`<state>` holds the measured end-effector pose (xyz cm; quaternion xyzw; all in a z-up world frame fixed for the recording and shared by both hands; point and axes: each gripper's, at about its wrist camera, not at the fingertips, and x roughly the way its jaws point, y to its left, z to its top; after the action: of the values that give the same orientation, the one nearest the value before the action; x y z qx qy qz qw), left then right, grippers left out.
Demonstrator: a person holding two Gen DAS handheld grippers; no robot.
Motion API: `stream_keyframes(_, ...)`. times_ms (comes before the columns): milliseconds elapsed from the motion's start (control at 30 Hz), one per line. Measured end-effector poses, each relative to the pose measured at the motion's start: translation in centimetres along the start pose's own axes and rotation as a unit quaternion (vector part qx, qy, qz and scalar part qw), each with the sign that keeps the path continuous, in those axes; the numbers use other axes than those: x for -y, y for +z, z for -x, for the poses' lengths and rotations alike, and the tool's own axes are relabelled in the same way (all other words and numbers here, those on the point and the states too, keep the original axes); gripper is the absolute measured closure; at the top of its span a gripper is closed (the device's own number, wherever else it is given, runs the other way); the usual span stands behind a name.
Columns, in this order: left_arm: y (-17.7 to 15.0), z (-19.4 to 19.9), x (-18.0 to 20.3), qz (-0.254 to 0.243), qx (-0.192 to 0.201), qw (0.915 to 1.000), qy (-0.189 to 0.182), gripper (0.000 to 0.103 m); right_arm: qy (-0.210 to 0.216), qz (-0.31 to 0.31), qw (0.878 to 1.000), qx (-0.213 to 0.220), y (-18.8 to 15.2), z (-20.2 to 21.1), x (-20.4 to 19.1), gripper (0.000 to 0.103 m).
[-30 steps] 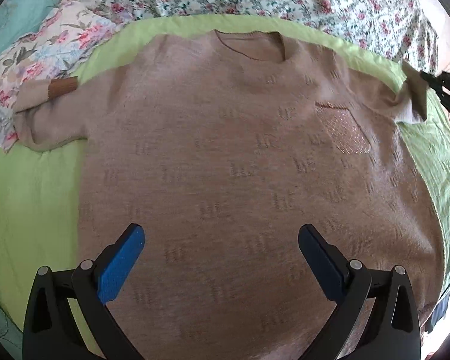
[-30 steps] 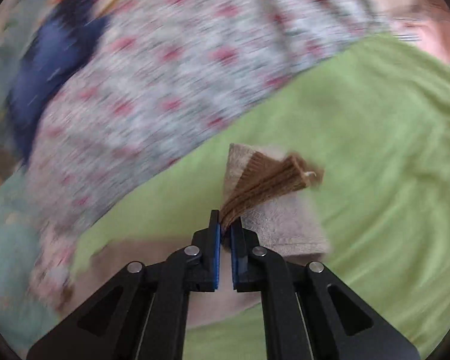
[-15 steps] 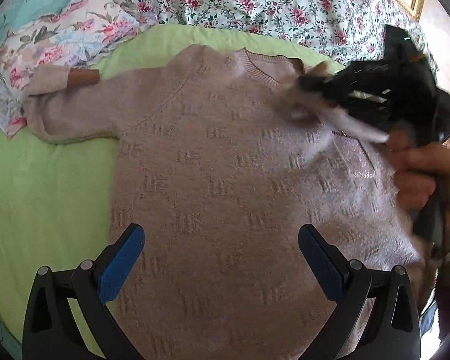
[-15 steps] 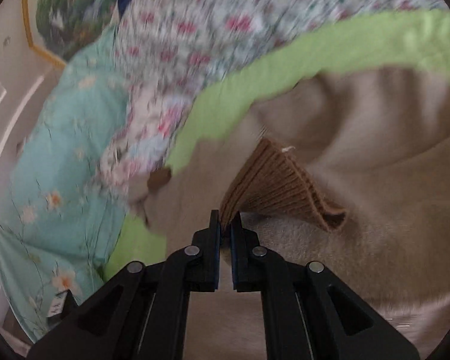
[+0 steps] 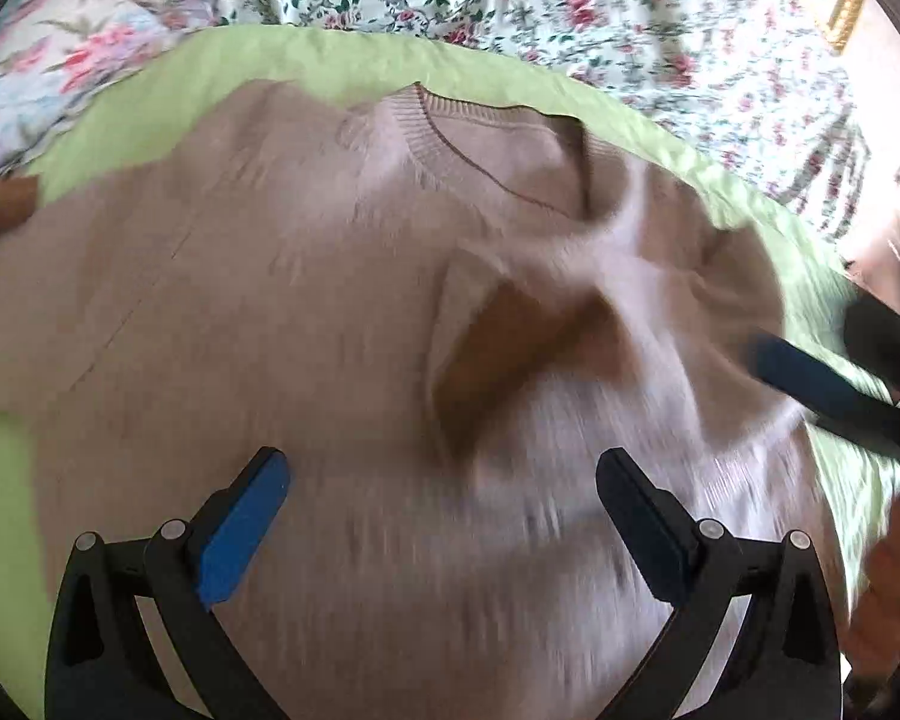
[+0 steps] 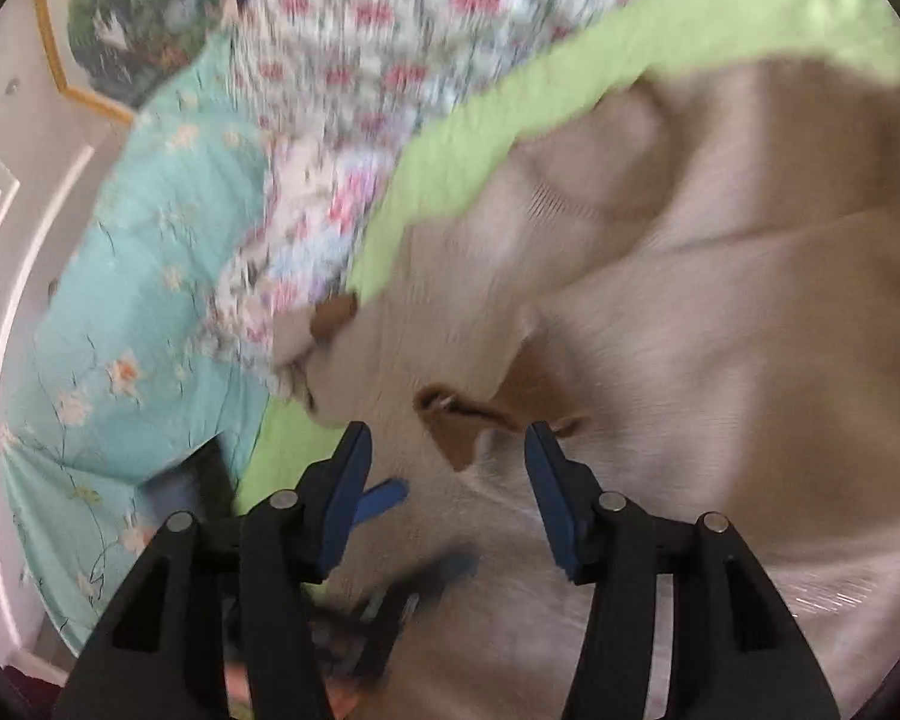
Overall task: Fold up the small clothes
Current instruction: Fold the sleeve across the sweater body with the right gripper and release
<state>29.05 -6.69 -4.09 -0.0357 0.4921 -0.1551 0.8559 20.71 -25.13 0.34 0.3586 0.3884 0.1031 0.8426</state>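
My left tongs (image 5: 441, 504) hang spread wide and empty at the frame's bottom, over the beige sweater (image 5: 270, 312) lying on the green sheet (image 5: 306, 57). My right tongs (image 6: 447, 456) are released too, just above the brown cuff (image 6: 459, 420) of the folded-in sleeve at centre frame.

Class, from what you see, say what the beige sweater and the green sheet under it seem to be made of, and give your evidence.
Sweater: seemingly soft knit yarn, matte; the neckline shows ribbing and the brown cuff looks ribbed too, though blurred. Green sheet: probably thin woven cloth, matte, with fine creases along its edge. Exact fibres cannot be told.
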Motion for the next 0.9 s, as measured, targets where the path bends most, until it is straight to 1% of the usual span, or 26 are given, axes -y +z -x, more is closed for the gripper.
stream_keyframes(33, 0.9, -0.4, 0.1, 0.004, 0.002, 1.0000, 0.006, 0.018, -0.004, -0.005, 1.000, 0.014, -0.3, 1.4, 0.4, 0.048)
stream_keyframes(67, 1.5, -0.7, 0.2, 0.003, 0.007, 0.9999, 0.007, 0.034, -0.009, -0.012, 0.999, 0.032, -0.6, 3.3, 1.0, 0.048)
stream_keyframes(100, 2.3, -0.8, 0.1, 0.001, 0.016, 0.9999, 0.002, 0.043, -0.016, -0.017, 0.999, 0.044, -0.8, 4.5, 1.4, 0.048)
stream_keyframes(133, 2.7, -0.8, 0.1, -0.001, 0.018, 0.9998, -0.007, 0.074, -0.026, -0.023, 0.998, 0.056, -1.1, 5.7, 1.9, 0.048)
stream_keyframes(167, 2.9, -0.8, -0.1, -0.002, 0.014, 0.9998, -0.017, 0.098, -0.037, -0.029, 0.996, 0.072, -1.4, 7.2, 2.5, 0.048)
stream_keyframes(200, 2.7, -0.4, -0.5, 0.004, 0.017, 0.9996, -0.022, 0.099, -0.043, -0.033, 0.995, 0.082, -1.6, 8.0, 2.9, 0.048)
stream_keyframes(233, 2.5, 0.3, -0.9, 0.009, 0.028, 0.9993, -0.021, 0.099, -0.049, -0.037, 0.994, 0.091, -1.8, 8.8, 3.3, 0.048)
stream_keyframes(300, 1.4, 2.5, -2.5, 0.028, 0.052, 0.9975, -0.039, 0.099, -0.069, -0.040, 0.991, 0.108, -2.2, 10.5, 4.3, 0.048)
stream_keyframes(333, 0.7, 3.3, -3.4, 0.035, 0.055, 0.9971, -0.039, 0.099, -0.076, -0.040, 0.990, 0.114, -2.3, 11.1, 4.8, 0.048)
stream_keyframes(400, -0.2, 3.4, -4.9, 0.044, 0.044, 0.9974, -0.037, 0.096, -0.097, -0.043, 0.986, 0.126, -2.3, 12.0, 5.6, 0.048)
stream_keyframes(467, -0.5, 2.5, -5.6, 0.048, 0.024, 0.9978, -0.040, 0.091, -0.119, -0.050, 0.983, 0.132, -1.7, 12.4, 6.8, 0.048)
stream_keyframes(500, -0.6, 1.9, -5.8, 0.051, 0.015, 0.9975, -0.046, 0.092, -0.127, -0.053, 0.981, 0.135, -1.3, 12.3, 7.4, 0.048)
stream_keyframes(533, -0.4, 1.6, -5.6, 0.049, 0.016, 0.9973, -0.052, 0.094, -0.137, -0.055, 0.980, 0.136, -0.7, 12.2, 8.0, 0.048)
stream_keyframes(567, -0.3, 1.4, -5.4, 0.044, 0.018, 0.9974, -0.055, 0.099, -0.146, -0.056, 0.978, 0.137, -0.3, 12.2, 8.7, 0.048)
stream_keyframes(667, 0.0, 2.2, -4.9, 0.033, 0.044, 0.9974, -0.047, 0.099, -0.171, -0.060, 0.974, 0.134, 1.3, 11.9, 10.1, 0.048)
stream_keyframes(733, -0.5, 2.2, -5.9, 0.041, 0.044, 0.9970, -0.050, 0.099, -0.186, -0.055, 0.972, 0.130, 2.1, 11.7, 11.0, 0.048)
stream_keyframes(800, -0.9, 1.7, -6.8, 0.053, 0.039, 0.9970, -0.041, 0.099, -0.211, -0.050, 0.970, 0.109, 3.2, 10.6, 12.4, 0.048)
stream_keyframes(833, -1.2, 1.7, -7.2, 0.061, 0.038, 0.9964, -0.045, 0.099, -0.216, -0.051, 0.970, 0.100, 3.5, 9.9, 13.1, 0.048)
stream_keyframes(900, -1.4, 1.8, -7.6, 0.071, 0.038, 0.9951, -0.057, 0.098, -0.222, -0.054, 0.971, 0.066, 4.1, 7.7, 14.6, 0.048)
